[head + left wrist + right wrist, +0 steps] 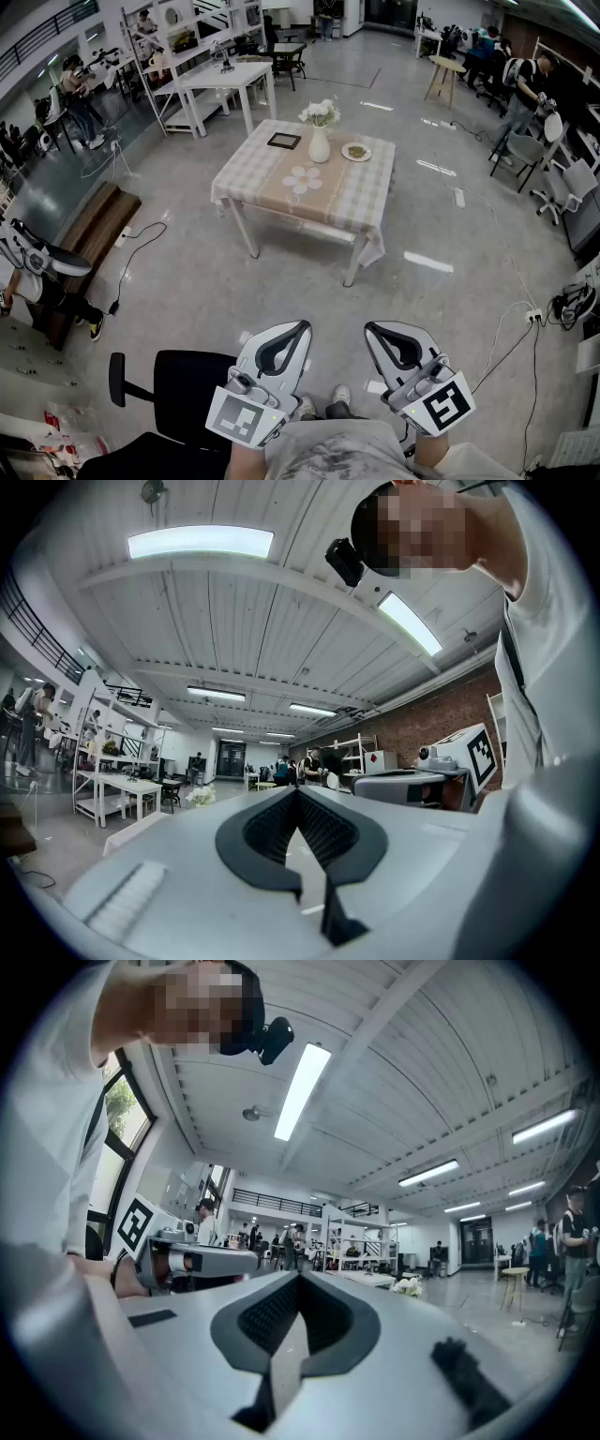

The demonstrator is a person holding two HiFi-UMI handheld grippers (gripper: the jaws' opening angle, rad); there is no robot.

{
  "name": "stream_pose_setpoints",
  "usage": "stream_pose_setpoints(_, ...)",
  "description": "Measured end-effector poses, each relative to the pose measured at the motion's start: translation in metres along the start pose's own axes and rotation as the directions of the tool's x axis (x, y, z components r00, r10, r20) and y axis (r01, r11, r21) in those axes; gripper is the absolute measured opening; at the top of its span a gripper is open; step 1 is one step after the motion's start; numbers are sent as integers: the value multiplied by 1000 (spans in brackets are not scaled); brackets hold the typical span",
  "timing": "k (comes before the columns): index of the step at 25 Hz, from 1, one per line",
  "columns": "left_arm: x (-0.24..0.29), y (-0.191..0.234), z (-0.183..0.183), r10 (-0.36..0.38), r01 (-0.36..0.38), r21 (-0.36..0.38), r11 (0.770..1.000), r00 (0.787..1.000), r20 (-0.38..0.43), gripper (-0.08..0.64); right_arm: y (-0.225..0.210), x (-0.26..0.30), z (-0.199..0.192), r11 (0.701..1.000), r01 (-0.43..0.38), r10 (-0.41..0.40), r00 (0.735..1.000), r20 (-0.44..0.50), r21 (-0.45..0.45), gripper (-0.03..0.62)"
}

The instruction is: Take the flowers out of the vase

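A white vase (pixel 320 145) with white flowers (pixel 320 113) stands upright near the far edge of a table with a checked cloth (pixel 281 192), well ahead of me. Both grippers are held level close to my body, far short of the table. My left gripper (pixel 300 327) is shut with nothing between its pads, and my right gripper (pixel 372 329) is shut and empty as well. In the left gripper view the jaws (pixel 296 792) meet at the tip and the flowers (pixel 200 796) show small and distant. The right gripper view shows its jaws (pixel 300 1277) closed, with the flowers (pixel 408 1285) far off.
On the table lie a dark framed tablet (pixel 284 141) and a small plate (pixel 356 151). A black office chair (pixel 178 398) stands at my lower left, a wooden bench (pixel 94 225) at the left. Cables (pixel 141 246) trail on the floor. White tables, shelves and people fill the back.
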State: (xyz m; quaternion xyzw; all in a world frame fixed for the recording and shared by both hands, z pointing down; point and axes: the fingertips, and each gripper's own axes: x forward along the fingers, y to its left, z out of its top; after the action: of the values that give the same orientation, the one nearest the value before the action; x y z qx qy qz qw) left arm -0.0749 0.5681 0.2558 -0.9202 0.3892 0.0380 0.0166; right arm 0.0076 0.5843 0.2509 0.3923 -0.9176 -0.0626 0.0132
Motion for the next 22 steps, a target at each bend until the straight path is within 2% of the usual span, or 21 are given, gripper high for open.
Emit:
stream_pose_setpoints(9, 10, 0, -3, 14, -14, -3, 1000, 1000, -12, 7, -13, 5, -5, 1000, 0, 0, 1000, 0, 9, 15)
stream_pose_setpoints(14, 24, -4, -5, 17, -17, 3, 1000, 1000, -19, 8, -27, 2, -12, 999, 16, -17, 1000, -15, -38, 15)
stream_pose_setpoints(22, 47, -20, -10, 52, -52, 12, 999, 998, -37, 8, -54, -12, -16, 1000, -18, 18, 1000, 16, 22, 15)
